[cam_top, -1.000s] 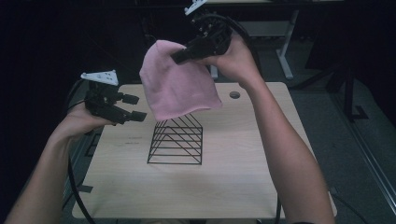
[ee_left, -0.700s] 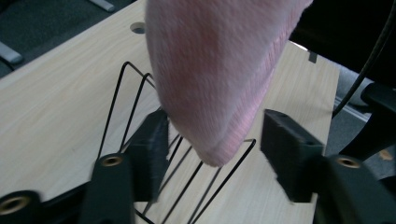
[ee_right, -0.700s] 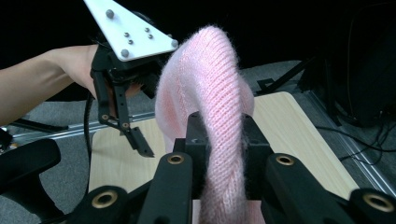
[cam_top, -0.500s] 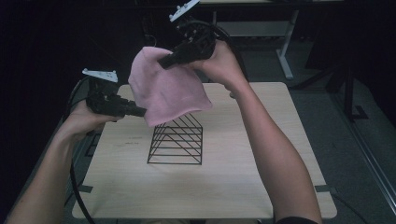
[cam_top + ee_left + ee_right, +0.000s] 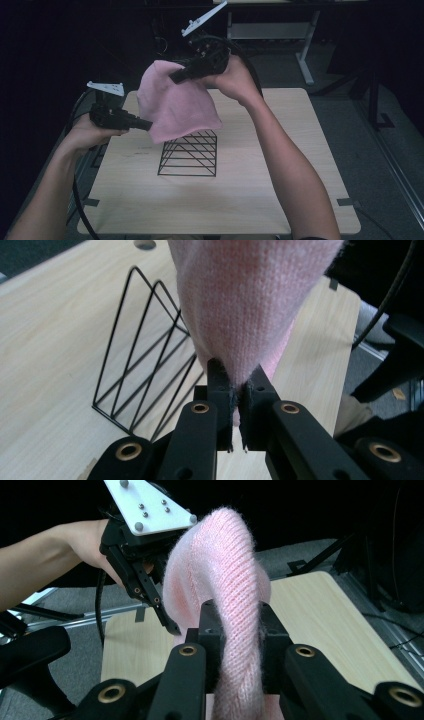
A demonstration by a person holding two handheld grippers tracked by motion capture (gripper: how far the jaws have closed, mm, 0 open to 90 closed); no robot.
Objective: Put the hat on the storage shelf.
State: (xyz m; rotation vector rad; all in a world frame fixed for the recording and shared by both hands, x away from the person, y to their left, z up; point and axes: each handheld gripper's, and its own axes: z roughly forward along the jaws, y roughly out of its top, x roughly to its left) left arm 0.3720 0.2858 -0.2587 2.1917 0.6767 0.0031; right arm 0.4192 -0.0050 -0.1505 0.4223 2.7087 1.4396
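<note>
A pink knitted cloth (image 5: 175, 107) hangs in the air above the table, held by both grippers. My right gripper (image 5: 176, 77) is raised at the back, shut on the cloth's upper edge; the knit (image 5: 235, 630) bunches between its jaws. My left gripper (image 5: 149, 125) comes in from the left, shut on the cloth's lower corner (image 5: 237, 385). In the right gripper view the left gripper (image 5: 172, 627) shows beyond the cloth. A black wire rack (image 5: 189, 154) stands on the table under the cloth, its back part hidden by it.
The light wooden table (image 5: 300, 165) has a round hole (image 5: 145, 244) near its far edge. Black cables trail from both grippers. A white desk frame (image 5: 305, 55) and dark floor lie beyond the table.
My right gripper carried the cloth leftward and a little higher. The left gripper moved right to the cloth's lower corner and shut on it.
</note>
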